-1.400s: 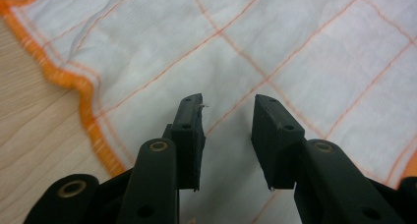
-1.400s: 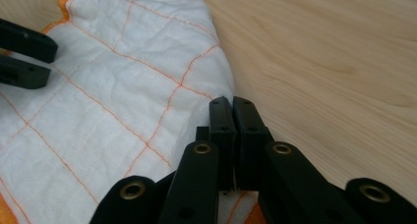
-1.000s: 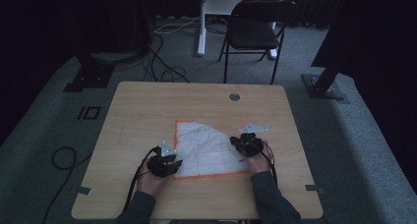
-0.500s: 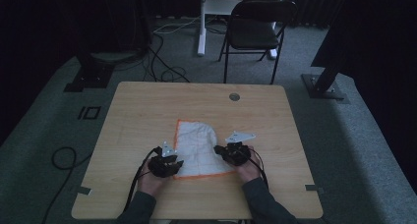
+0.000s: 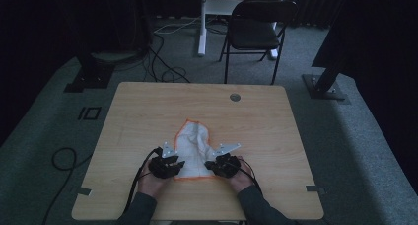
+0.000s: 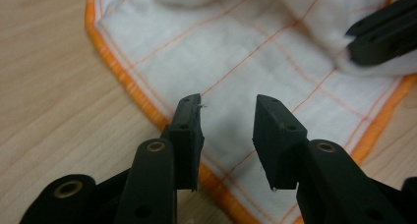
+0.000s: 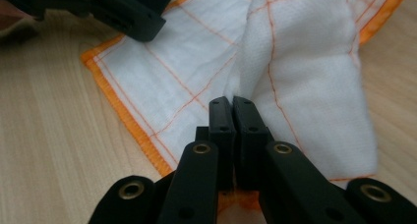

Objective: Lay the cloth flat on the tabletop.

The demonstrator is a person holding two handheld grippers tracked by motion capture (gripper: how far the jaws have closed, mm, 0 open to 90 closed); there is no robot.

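Observation:
A white cloth [image 5: 193, 145] with an orange hem lies bunched near the table's front edge. My left gripper [image 5: 167, 165] rests at its left side. In the left gripper view its jaws [image 6: 227, 103] stand open over the cloth [image 6: 255, 62] just inside the hem, with nothing pinched. My right gripper [image 5: 223, 165] is at the cloth's right side. In the right gripper view its jaws [image 7: 232, 102] are shut on the cloth's edge, and a thick fold [image 7: 305, 81] rises just beyond them. The left gripper's jaw tips [image 7: 133, 15] show at the top left of that view.
The wooden table [image 5: 148, 106] has a round grommet [image 5: 235, 97] near its far edge. Behind it stand a folding chair [image 5: 256, 32] and a white desk leg [image 5: 202, 22]. Cables [image 5: 64, 158] lie on the floor at the left.
My right gripper has moved left toward the left one, dragging the cloth's right side with it. The cloth is now narrower and heaped. The left gripper has stayed put.

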